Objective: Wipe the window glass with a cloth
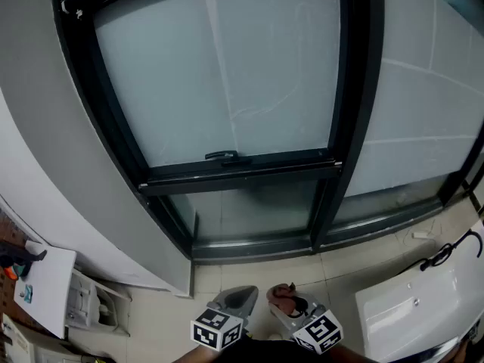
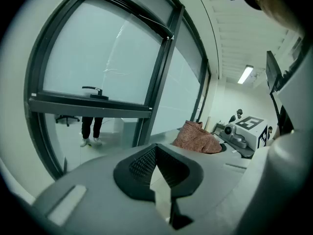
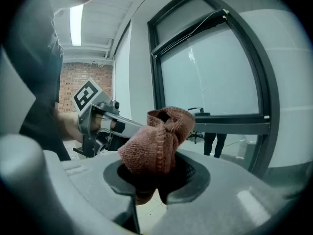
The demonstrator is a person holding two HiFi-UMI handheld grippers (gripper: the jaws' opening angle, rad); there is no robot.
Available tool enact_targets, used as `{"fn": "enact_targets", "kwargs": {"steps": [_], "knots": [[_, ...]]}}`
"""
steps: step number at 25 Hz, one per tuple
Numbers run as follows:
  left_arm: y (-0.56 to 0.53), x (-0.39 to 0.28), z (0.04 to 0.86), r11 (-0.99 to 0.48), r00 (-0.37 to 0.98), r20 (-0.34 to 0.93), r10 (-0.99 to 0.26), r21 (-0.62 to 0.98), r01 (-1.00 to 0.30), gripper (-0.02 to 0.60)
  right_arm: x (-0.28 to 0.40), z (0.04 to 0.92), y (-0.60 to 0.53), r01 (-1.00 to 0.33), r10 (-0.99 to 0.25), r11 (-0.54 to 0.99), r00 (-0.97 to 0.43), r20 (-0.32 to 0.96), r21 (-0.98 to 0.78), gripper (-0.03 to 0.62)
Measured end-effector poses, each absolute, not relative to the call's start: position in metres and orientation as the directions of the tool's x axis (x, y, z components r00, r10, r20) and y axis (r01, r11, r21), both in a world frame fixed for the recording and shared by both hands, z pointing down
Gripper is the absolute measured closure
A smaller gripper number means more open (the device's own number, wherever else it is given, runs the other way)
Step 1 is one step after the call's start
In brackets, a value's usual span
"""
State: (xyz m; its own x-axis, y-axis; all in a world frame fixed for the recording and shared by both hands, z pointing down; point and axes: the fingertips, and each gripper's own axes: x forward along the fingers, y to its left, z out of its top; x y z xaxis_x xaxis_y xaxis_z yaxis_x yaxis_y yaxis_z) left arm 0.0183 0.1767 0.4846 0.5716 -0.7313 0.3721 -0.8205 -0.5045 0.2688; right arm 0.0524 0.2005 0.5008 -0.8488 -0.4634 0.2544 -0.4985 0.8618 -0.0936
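Note:
A large window with frosted glass (image 1: 227,82) in a dark frame fills the head view, with a black handle (image 1: 223,156) on its lower rail. Both grippers sit low, near the floor and short of the window. My right gripper (image 1: 286,308) is shut on a bunched reddish-brown cloth (image 1: 283,299). In the right gripper view the cloth (image 3: 156,136) bulges up out of the jaws of the right gripper (image 3: 159,168). My left gripper (image 1: 240,297) is beside it, shut and holding nothing. The left gripper view shows the left gripper (image 2: 156,153) with jaws together, and the cloth (image 2: 198,137) to its right.
A white table (image 1: 408,308) with a black cable (image 1: 446,252) stands at the lower right. A white cabinet (image 1: 45,293) is at the lower left beside a grey wall. Through the lower pane, a person's legs (image 2: 91,129) show outside.

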Motion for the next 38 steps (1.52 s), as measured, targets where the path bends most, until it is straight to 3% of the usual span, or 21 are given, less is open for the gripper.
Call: {"fn": "enact_targets", "kwargs": {"steps": [11,20,29,33,38], "knots": [[0.107,-0.012,0.498,-0.506,0.563,0.410,-0.717,0.250,-0.826,0.565,0.053,0.504,0.130,-0.530,-0.523,0.846,-0.805,0.279,0.057,0.496],[-0.009,-0.036,0.469,-0.633,0.648,0.368,-0.666,0.181,-0.753,0.565,0.020,0.446,0.007,-0.586,-0.630,0.777,-0.732,0.260,0.231,0.496],[-0.090,-0.042,0.460,-0.771,0.748,0.408,-0.523,0.147,-0.619,0.565,0.034,0.358,-0.120,-0.657,-0.860,0.454,-0.499,0.105,0.602,0.496],[-0.109,-0.036,0.464,-0.785,0.768,0.415,-0.487,0.178,-0.594,0.565,0.051,0.330,-0.156,-0.589,-0.906,0.304,-0.422,0.035,0.749,0.496],[-0.132,-0.027,0.466,-0.775,0.776,0.409,-0.480,0.217,-0.594,0.565,0.079,0.279,-0.202,-0.403,-0.926,0.109,-0.374,-0.056,0.909,0.496]]}}
